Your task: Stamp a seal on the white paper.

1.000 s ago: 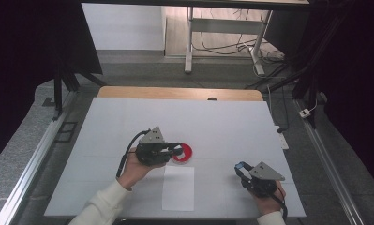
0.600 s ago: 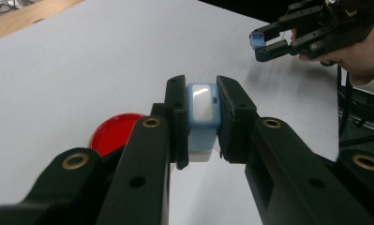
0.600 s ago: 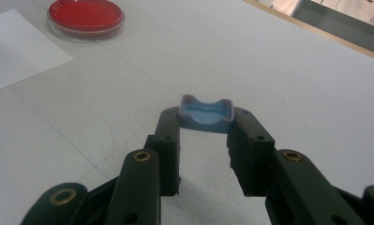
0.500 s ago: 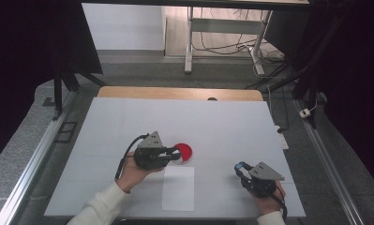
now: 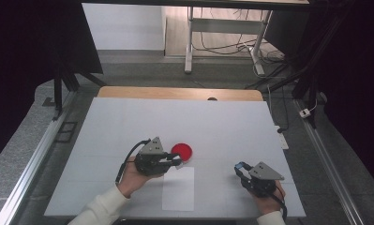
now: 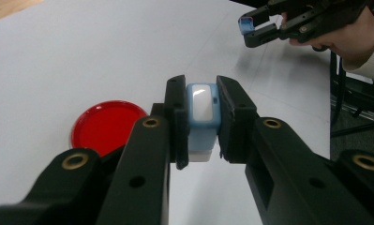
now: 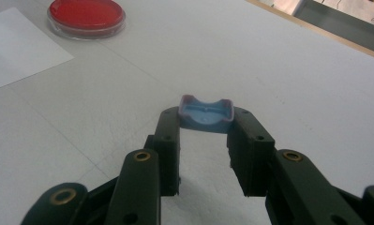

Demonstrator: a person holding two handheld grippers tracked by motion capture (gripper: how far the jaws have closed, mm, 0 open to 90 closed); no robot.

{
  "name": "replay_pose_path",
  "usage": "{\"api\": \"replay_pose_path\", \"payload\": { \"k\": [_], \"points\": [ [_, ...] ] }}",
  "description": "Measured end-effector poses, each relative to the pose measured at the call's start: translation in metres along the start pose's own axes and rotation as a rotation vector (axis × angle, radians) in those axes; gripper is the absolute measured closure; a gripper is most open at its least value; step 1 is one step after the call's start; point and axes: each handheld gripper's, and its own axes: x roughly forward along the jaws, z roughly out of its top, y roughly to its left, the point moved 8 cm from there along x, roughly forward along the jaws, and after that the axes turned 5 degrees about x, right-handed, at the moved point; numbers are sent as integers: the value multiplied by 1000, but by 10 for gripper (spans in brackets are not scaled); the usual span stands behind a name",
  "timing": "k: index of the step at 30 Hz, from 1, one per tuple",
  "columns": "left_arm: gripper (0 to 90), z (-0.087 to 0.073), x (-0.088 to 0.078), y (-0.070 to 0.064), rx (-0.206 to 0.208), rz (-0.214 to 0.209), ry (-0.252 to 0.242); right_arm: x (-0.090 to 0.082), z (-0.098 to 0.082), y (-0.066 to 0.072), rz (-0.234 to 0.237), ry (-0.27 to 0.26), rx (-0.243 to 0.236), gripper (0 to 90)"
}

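Here the left hand-held gripper is clenched on a small blue-and-white block, its long axis running along the jaws, beside a red dish. The right hand-held gripper pinches a blue cap crosswise. White bench, paper sheet; dark room beyond.

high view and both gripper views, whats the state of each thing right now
left gripper: shut on the blue stamp, beside the dish
blue stamp: held upright between the jaws
right gripper: shut on the blue cap
blue cap: off the stamp, held at the jaw tips
red dish: flat on the table, uncovered
white paper: flat, blank
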Motion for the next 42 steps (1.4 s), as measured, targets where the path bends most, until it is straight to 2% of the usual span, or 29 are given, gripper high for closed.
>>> {"api": "replay_pose_path", "payload": {
  "k": [21,42],
  "points": [
    [749,-17,7,-14,-3,-21,24,1,0,0,0,1,1,651],
    [749,-33,16,-23,-4,-43,58,1,0,1,1,3,1,650]
  ]
}}
